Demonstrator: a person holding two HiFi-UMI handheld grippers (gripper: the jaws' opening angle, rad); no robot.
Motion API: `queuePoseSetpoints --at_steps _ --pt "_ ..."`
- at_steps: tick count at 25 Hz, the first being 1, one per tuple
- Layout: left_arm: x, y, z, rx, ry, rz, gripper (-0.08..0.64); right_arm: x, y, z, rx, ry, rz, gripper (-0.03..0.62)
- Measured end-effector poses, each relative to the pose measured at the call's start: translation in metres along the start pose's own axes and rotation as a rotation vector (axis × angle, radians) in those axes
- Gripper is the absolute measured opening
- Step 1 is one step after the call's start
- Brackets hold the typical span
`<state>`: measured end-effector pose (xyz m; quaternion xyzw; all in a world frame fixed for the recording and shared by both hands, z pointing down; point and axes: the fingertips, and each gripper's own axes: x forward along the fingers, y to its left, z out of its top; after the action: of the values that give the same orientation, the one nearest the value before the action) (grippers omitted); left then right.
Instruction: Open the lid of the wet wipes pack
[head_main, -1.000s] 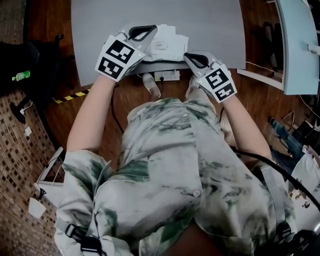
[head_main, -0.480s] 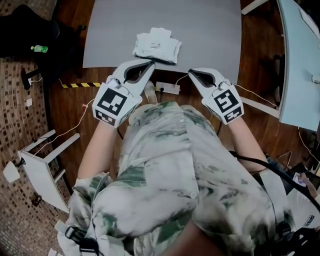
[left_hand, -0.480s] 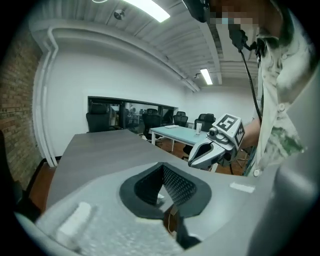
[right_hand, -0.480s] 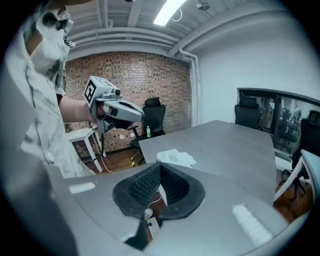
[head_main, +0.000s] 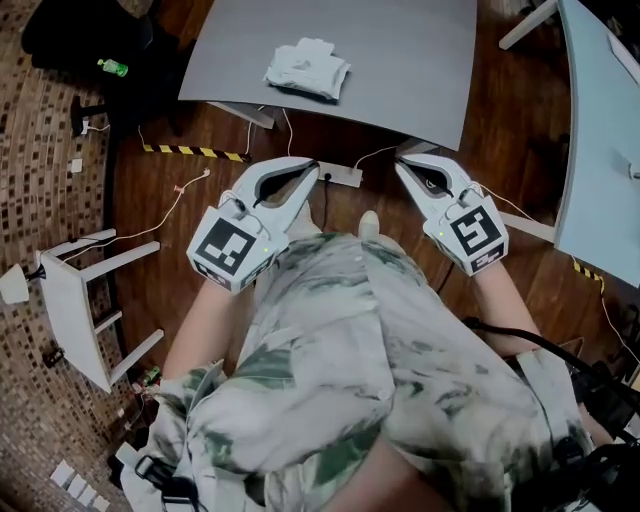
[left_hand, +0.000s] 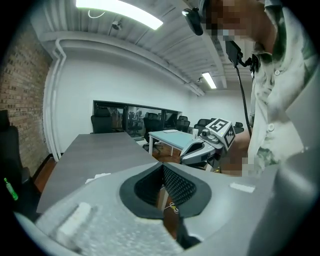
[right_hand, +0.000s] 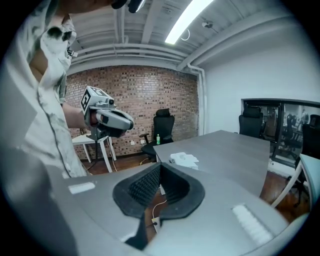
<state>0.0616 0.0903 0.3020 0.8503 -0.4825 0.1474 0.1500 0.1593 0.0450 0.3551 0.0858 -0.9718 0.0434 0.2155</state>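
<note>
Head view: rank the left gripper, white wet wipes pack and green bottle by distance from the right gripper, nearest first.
1. Left gripper, just left of the right gripper.
2. White wet wipes pack, ahead on the grey table.
3. Green bottle, far left by the black chair.

1. I see a smooth, matt grey counter (head_main: 400, 60).
2. The wet wipes pack (head_main: 307, 70) looks like soft, crinkled white film.
3. Left claw (head_main: 310, 165) and right claw (head_main: 403, 160) wear matt grey plastic shells; their black pads (left_hand: 177, 185) are finely ribbed.
4. The floor (head_main: 520, 130) is glossy dark wood, beside small mosaic tiles (head_main: 40, 200).
5. The shirt (head_main: 350, 340) is printed cloth.
</note>
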Motion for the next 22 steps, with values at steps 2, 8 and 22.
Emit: queuePoseSetpoints --at_steps 2,8,22 --pt "-0.012 -0.015 0.007 0.006 -0.014 -0.006 0.003 -0.020 0.010 0.008 0.007 -0.017 -0.024 0.006" --pt "-0.049 -0.053 0.002 0.023 -0.048 -0.061 0.003 -0.061 0.057 0.029 0.013 -0.053 -0.093 0.006" --pt "-0.187 -0.082 -0.052 0.053 -0.067 -0.135 0.003 -0.064 0.223 0.063 0.042 -0.112 -0.174 0.006"
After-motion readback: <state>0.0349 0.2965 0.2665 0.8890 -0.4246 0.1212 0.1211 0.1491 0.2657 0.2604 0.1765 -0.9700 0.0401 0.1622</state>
